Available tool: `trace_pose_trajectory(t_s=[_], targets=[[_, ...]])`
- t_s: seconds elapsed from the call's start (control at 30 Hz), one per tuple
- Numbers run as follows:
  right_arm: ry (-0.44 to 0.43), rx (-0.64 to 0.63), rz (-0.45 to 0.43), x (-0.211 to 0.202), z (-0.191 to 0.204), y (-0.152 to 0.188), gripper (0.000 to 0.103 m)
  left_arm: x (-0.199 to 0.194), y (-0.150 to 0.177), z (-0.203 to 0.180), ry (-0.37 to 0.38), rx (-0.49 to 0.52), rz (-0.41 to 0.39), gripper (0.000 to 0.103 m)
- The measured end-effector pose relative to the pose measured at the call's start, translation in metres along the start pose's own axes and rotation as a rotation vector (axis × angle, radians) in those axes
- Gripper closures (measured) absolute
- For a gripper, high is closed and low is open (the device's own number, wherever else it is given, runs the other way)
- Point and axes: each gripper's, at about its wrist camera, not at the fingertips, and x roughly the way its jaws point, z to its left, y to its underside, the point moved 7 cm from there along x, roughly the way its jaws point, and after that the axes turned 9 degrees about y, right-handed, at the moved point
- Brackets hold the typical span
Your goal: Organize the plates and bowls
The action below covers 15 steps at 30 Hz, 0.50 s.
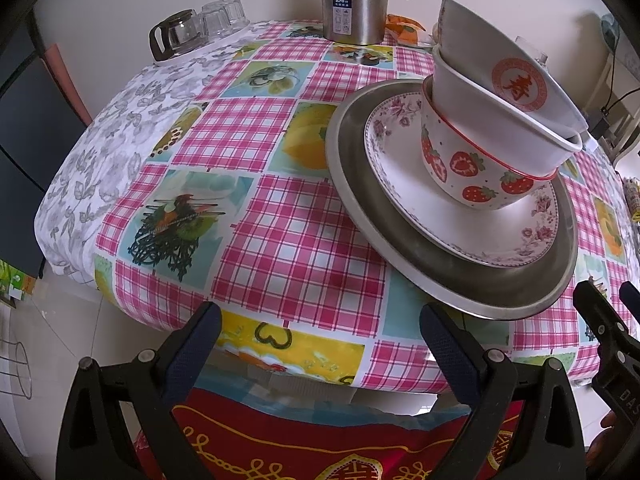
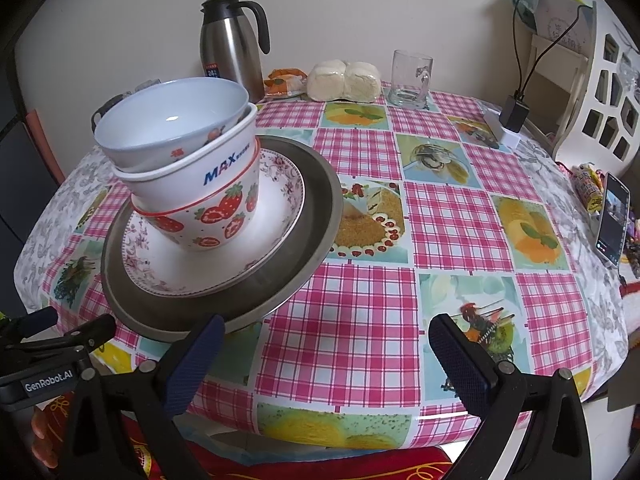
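Note:
On the checked tablecloth stands one stack: a wide metal plate (image 1: 440,276) (image 2: 316,208), a floral plate (image 1: 420,208) (image 2: 276,220) on it, then a strawberry bowl (image 1: 472,172) (image 2: 216,216), a white "MAX" bowl (image 2: 200,168) and a tilted top bowl (image 1: 516,80) (image 2: 172,124) with a red emblem. My left gripper (image 1: 320,344) is open at the table's near edge, left of the stack, with nothing in it. My right gripper (image 2: 328,360) is open too. Its left finger sits just in front of the metal plate's near rim. Each gripper shows in the other's view (image 1: 608,292) (image 2: 76,322).
At the back stand a steel thermos jug (image 1: 354,0) (image 2: 232,44), a glass teapot with cups (image 1: 176,34), wrapped buns (image 2: 346,80) and a glass mug (image 2: 410,78). A phone (image 2: 612,220) lies at the right edge. A white chair (image 2: 600,100) stands beyond.

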Motion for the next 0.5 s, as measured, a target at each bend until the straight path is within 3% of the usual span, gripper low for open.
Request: trace_pose_trajectory(t_s=[0.5], targets=[[0.011, 0.011, 0.010, 0.0029, -0.0026, -0.0001, 0.000, 0.0001, -0.0014, -0.0004, 0.005, -0.007, 0.002, 0.004]])
